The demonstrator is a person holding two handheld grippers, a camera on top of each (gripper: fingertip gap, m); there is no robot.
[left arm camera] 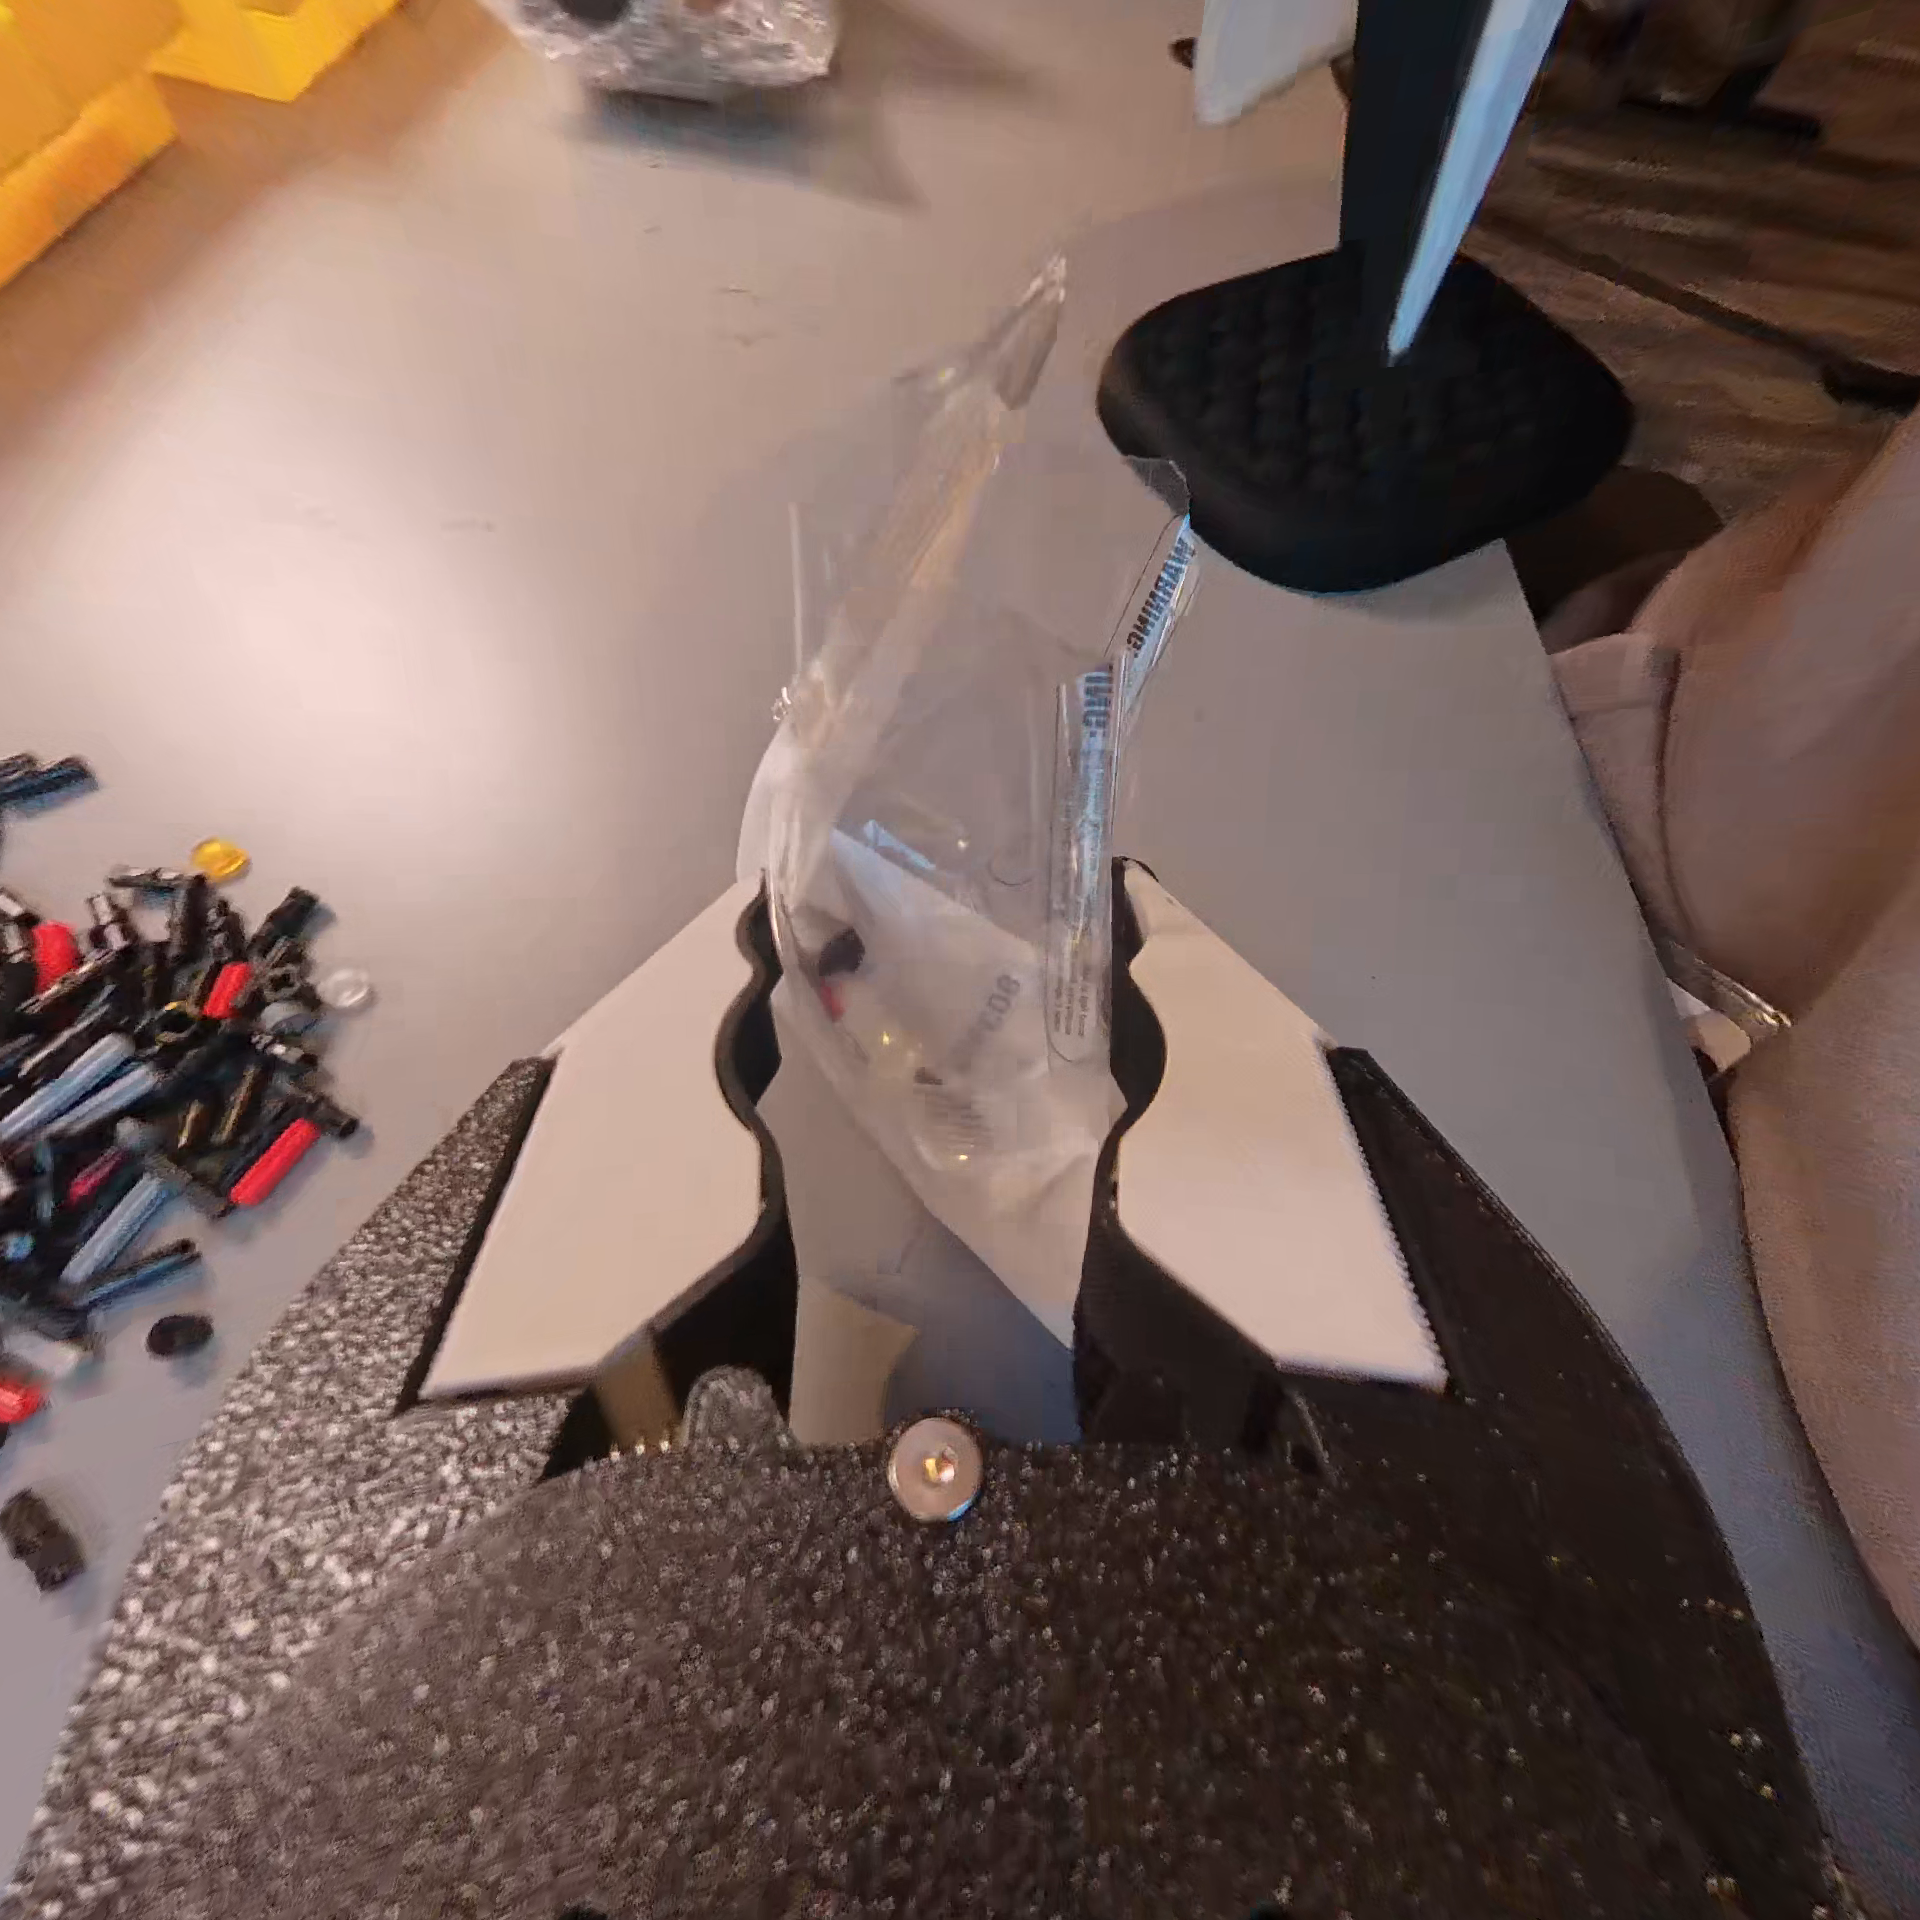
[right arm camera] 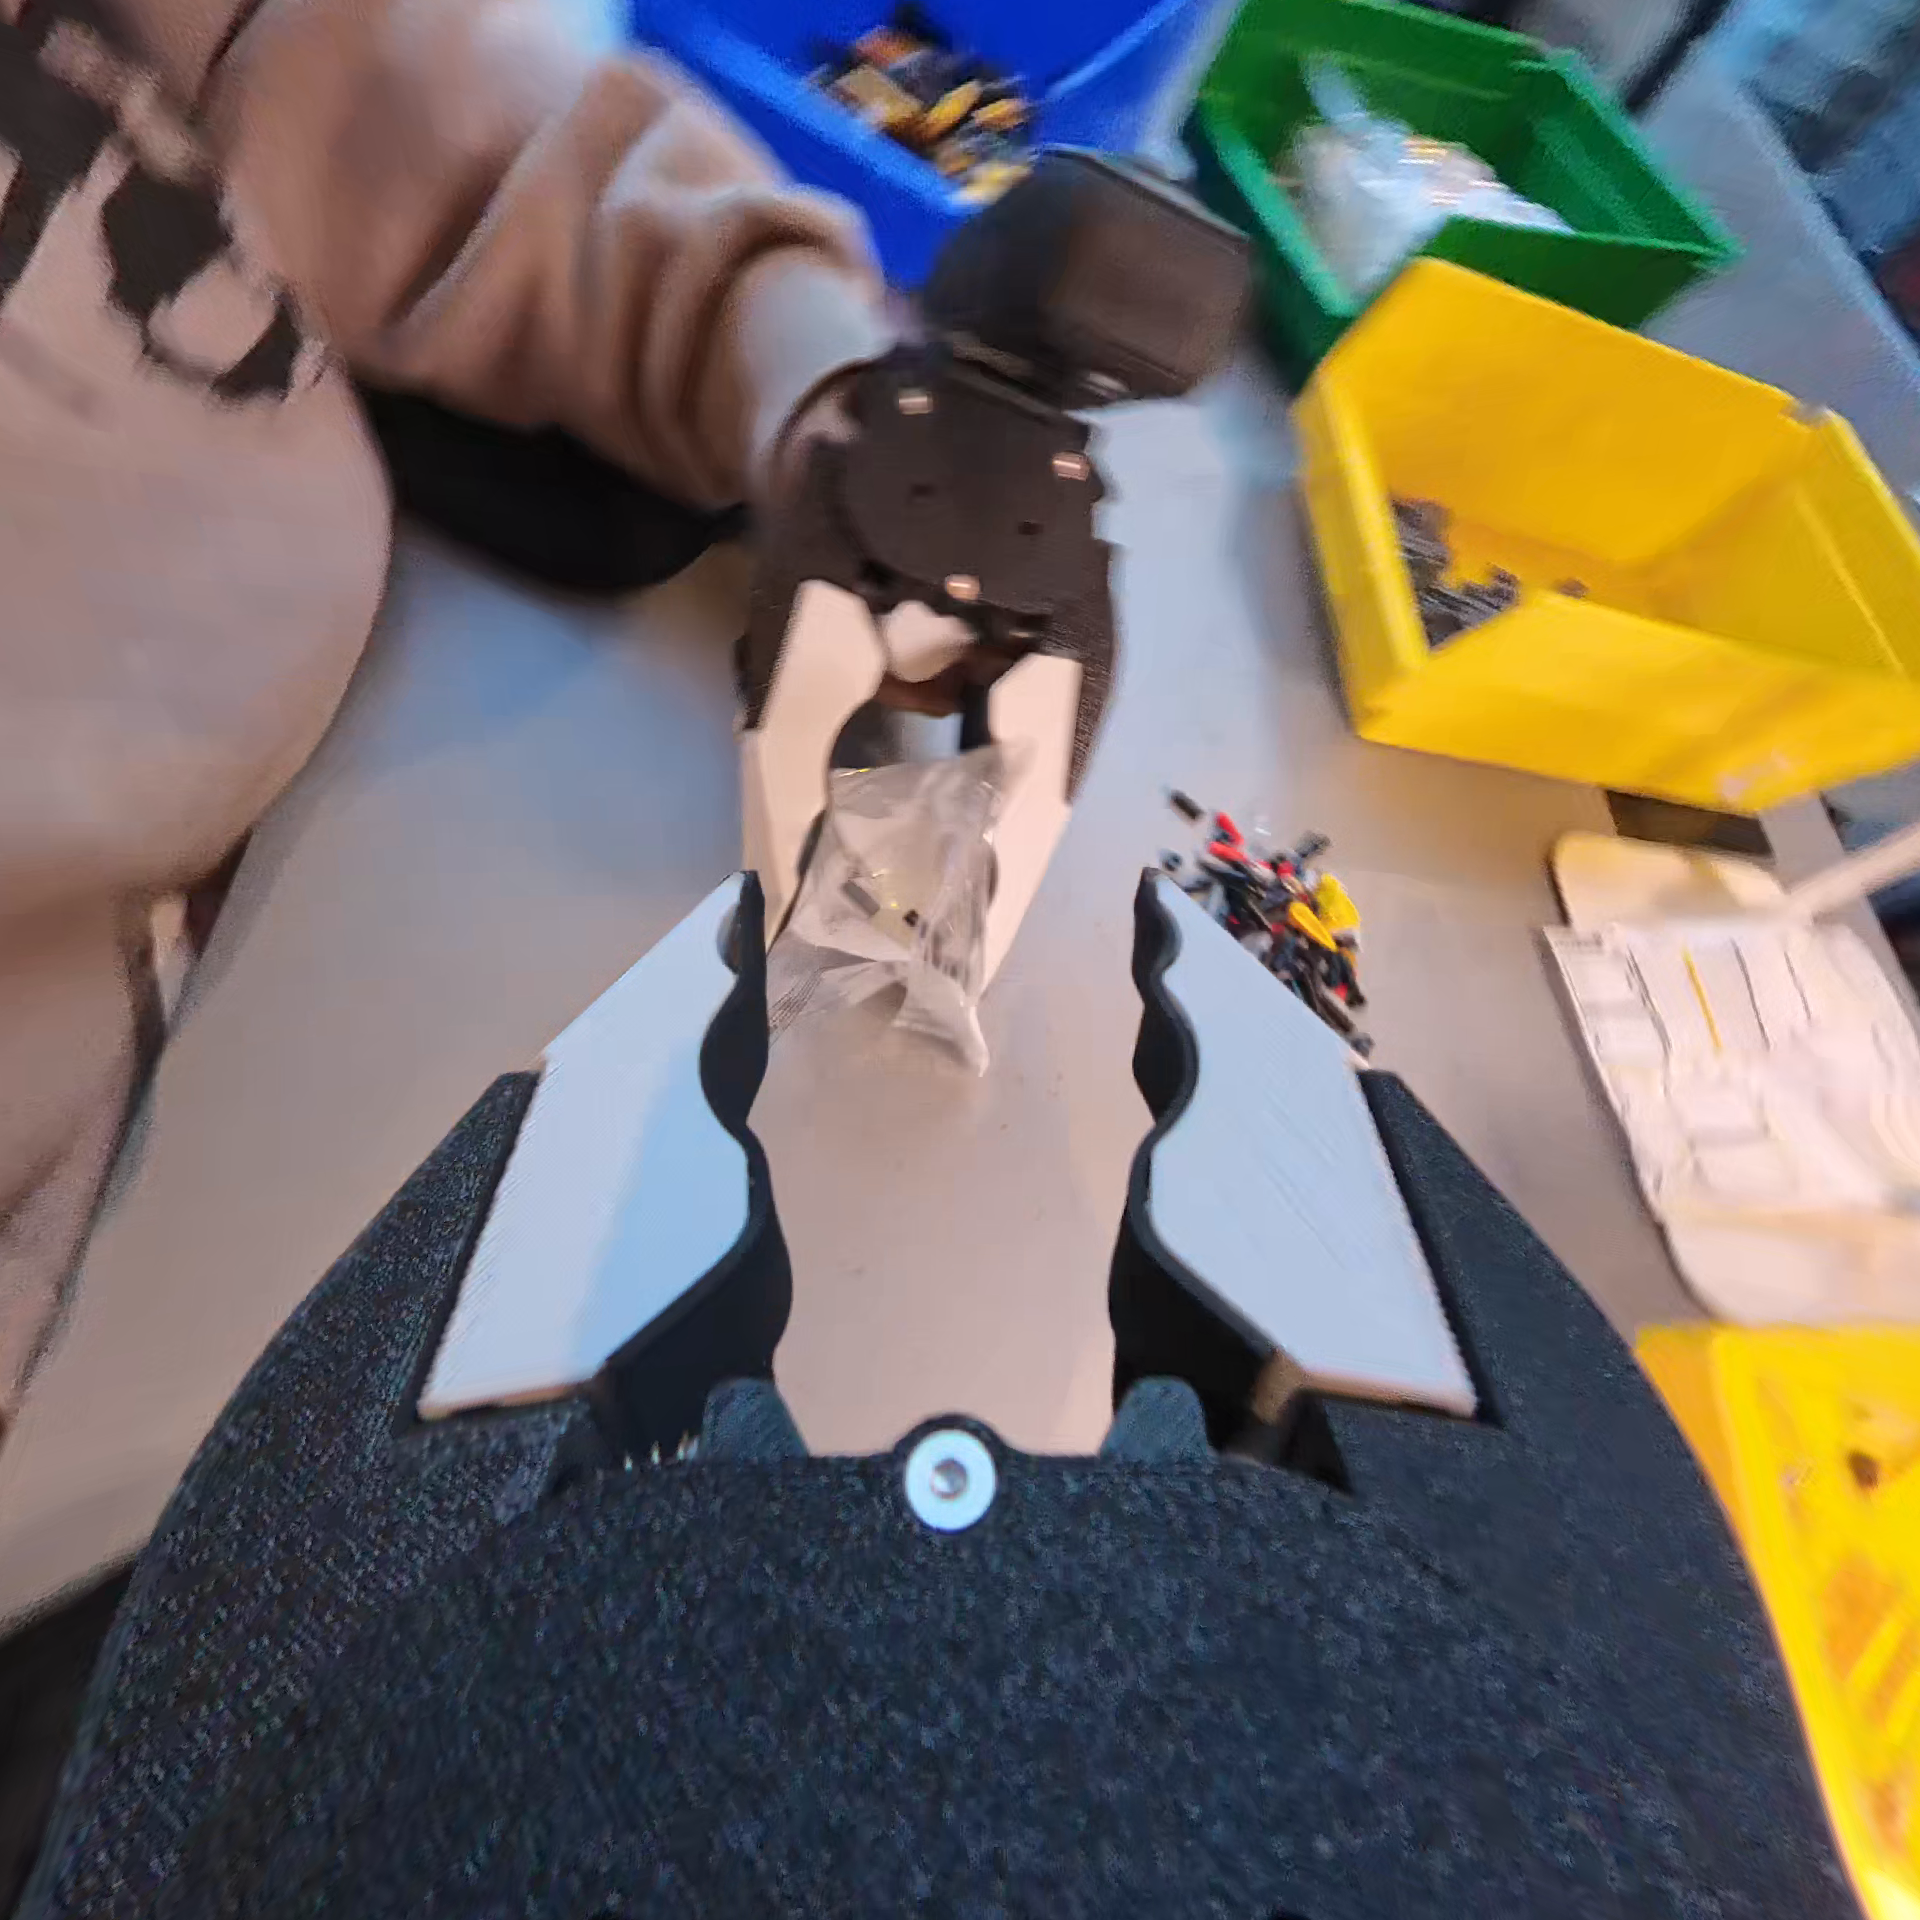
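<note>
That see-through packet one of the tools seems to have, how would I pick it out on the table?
Start at the grey table and find the left gripper reaching in from the sleeve side. Between its jaws is a clear plastic bag, crinkled, with a few tiny dark parts inside. Unlike the loose pile of small parts beside it, it is transparent and sits between the jaws.

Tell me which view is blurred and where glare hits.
Right wrist view: motion-blurred, worst on the sleeve and bins. Left wrist view: sharper; the clear plastic bag in the left hand-held gripper glints, with soft glare on the table.
</note>
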